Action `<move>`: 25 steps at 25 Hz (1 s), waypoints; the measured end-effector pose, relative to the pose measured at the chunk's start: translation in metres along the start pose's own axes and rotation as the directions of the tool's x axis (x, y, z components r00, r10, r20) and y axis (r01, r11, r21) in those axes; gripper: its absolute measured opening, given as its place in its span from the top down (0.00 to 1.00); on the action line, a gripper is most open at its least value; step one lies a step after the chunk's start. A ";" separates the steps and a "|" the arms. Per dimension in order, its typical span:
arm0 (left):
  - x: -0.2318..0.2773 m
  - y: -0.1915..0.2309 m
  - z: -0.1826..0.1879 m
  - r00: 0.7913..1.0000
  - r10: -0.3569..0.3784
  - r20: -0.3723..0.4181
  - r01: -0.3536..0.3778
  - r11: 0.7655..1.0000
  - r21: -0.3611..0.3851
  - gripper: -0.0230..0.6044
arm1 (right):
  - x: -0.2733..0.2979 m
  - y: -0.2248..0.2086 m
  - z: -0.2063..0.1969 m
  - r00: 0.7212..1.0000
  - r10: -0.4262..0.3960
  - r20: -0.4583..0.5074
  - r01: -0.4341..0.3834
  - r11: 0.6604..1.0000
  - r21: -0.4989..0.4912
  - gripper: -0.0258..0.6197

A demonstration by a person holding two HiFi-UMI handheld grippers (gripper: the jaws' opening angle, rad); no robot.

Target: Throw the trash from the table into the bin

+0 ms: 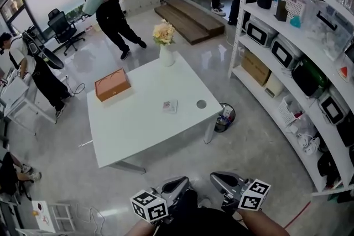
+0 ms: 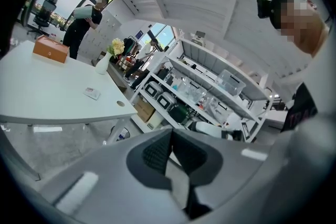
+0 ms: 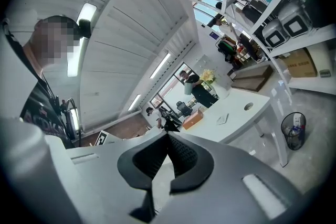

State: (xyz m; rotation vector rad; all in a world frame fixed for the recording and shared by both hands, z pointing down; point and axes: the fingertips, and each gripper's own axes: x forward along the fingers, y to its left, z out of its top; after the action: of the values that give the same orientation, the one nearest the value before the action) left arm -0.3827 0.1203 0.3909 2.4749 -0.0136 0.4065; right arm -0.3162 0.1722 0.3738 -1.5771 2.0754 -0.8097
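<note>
Left gripper (image 1: 176, 186) & right gripper (image 1: 223, 181) sit low at 6 o'clock, near body, jaws closed, empty. Trash wrapper (image 1: 170, 106) lies on white table (image 1: 138, 124) at 12. Wire bin (image 1: 224, 118) at 1, on grey floor.

No word or number can be read anywhere. The small packet (image 1: 170, 106) near the middle of the table (image 1: 127, 124) bears print too small to make out, and so does the cardboard box (image 1: 255, 67) on the right.

Trash (image 1: 170, 106) on table (image 1: 138, 130), bin (image 1: 224, 118) seemingly just right of table
</note>
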 end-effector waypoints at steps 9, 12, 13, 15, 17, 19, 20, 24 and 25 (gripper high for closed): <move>0.021 0.068 0.053 0.999 0.027 0.036 -0.026 1.000 -0.017 0.95 | 0.077 -0.040 0.037 0.999 0.016 -0.044 -0.017 1.000 -0.022 0.96; 0.029 0.091 0.069 0.999 0.033 0.035 -0.032 0.999 -0.029 0.95 | 0.104 -0.057 0.050 0.999 0.018 -0.050 -0.019 1.000 -0.021 0.96; 0.031 0.098 0.074 0.999 0.033 0.033 -0.032 0.999 -0.030 0.95 | 0.112 -0.061 0.053 0.999 0.017 -0.050 -0.018 1.000 -0.019 0.96; 0.032 0.111 0.083 0.999 0.036 0.033 -0.035 0.999 -0.035 0.95 | 0.129 -0.071 0.057 0.998 0.015 -0.053 -0.015 1.000 -0.014 0.96; 0.031 0.125 0.091 0.999 0.042 0.033 -0.041 0.998 -0.039 0.95 | 0.146 -0.079 0.061 0.998 0.015 -0.055 -0.016 1.000 -0.013 0.96; 0.030 0.139 0.098 0.998 0.048 0.031 -0.047 0.998 -0.043 0.95 | 0.163 -0.085 0.065 0.998 0.017 -0.059 -0.018 1.000 -0.020 0.94; 0.029 0.145 0.100 0.998 0.050 0.031 -0.049 0.998 -0.046 0.95 | 0.171 -0.088 0.067 0.998 0.015 -0.061 -0.017 1.000 -0.026 0.92; 0.025 0.163 0.109 0.998 0.059 0.038 -0.057 0.997 -0.050 0.95 | 0.197 -0.101 0.073 0.997 0.004 -0.071 -0.008 0.999 -0.053 0.85; 0.023 0.167 0.112 0.997 0.063 0.044 -0.061 0.997 -0.052 0.95 | 0.203 -0.104 0.075 0.997 0.001 -0.074 -0.006 0.998 -0.059 0.84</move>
State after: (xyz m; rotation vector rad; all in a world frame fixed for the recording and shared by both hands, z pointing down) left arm -0.3467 -0.0780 0.4096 2.4382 -0.1186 0.3709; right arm -0.2496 -0.0574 0.3913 -1.5966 2.1727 -0.8241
